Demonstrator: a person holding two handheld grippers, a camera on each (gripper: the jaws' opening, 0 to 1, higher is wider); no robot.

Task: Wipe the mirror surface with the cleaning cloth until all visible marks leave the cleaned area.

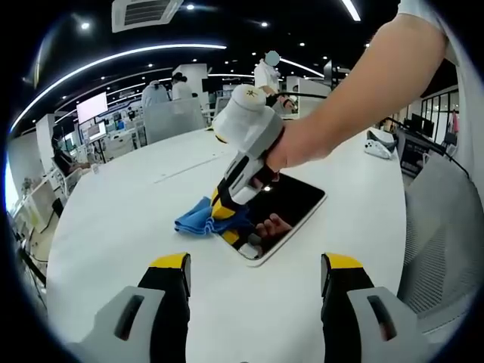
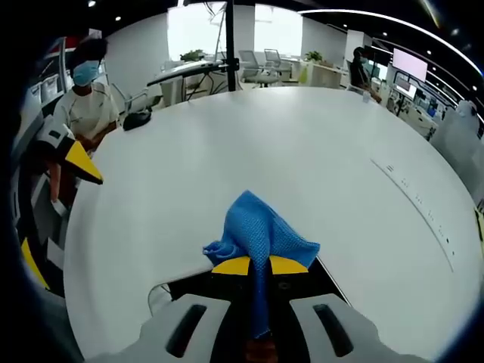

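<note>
A dark mirror (image 1: 295, 203) with a white frame lies flat on the white table (image 1: 128, 219). The right gripper (image 1: 224, 210), held by a hand, points down at the mirror's near-left corner and is shut on a blue cloth (image 1: 198, 220) that touches the mirror edge. In the right gripper view the jaws (image 2: 259, 265) pinch the bunched blue cloth (image 2: 261, 231) over the mirror (image 2: 184, 286). My left gripper (image 1: 257, 263) hovers open just short of the mirror, nothing between its fingers. It also appears at the left (image 2: 54, 212) of the right gripper view.
A grey mesh chair (image 1: 446, 227) stands at the table's right side. A white device (image 1: 378, 145) lies near the far right edge. A person in a white top (image 2: 85, 106) is at the table's left rim, beside a dark object (image 2: 138, 119). Desks and people fill the background.
</note>
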